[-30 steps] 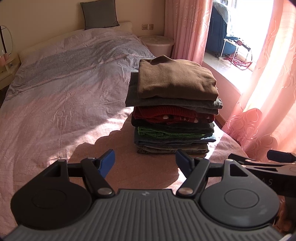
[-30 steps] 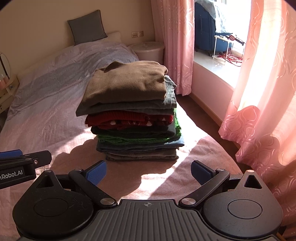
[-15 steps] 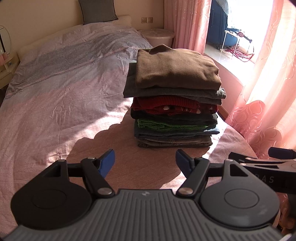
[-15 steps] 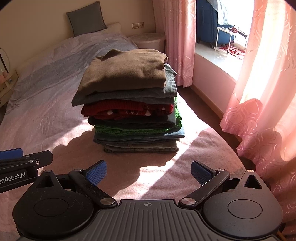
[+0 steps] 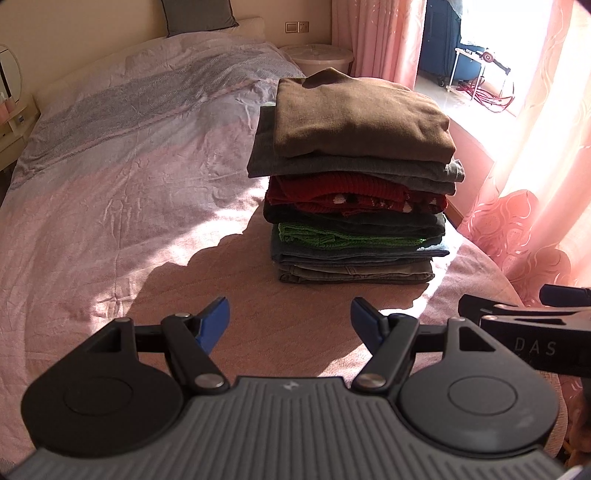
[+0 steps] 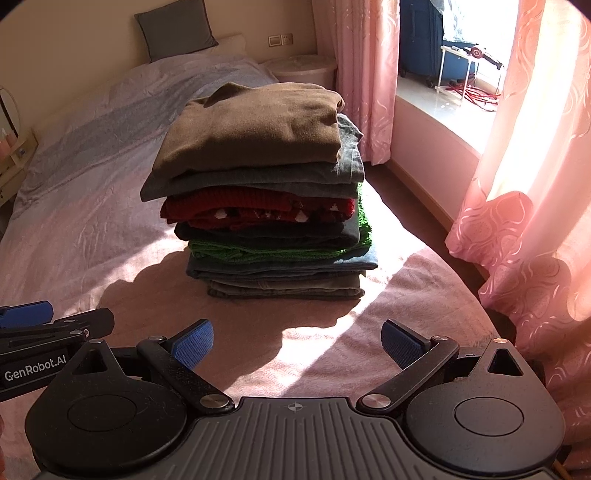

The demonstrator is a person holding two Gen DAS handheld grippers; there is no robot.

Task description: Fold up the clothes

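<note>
Two tongs, left tongs [image 5: 290,321] and right tongs [image 6: 297,341], gape wide and empty just before the stack of folded clothes [image 5: 354,177] (brown sweater [image 6: 255,127] topmost) on the bed [image 5: 110,184].

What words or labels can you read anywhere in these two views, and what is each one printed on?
"GenRobot.AI": on the side of the left tool, seen at the left edge of the right wrist view.
"DAS": pale letters on the side of the right tool, seen in the left wrist view; likely part of a longer word.
Nothing readable on the stack of folded clothes or the wall sockets.
</note>
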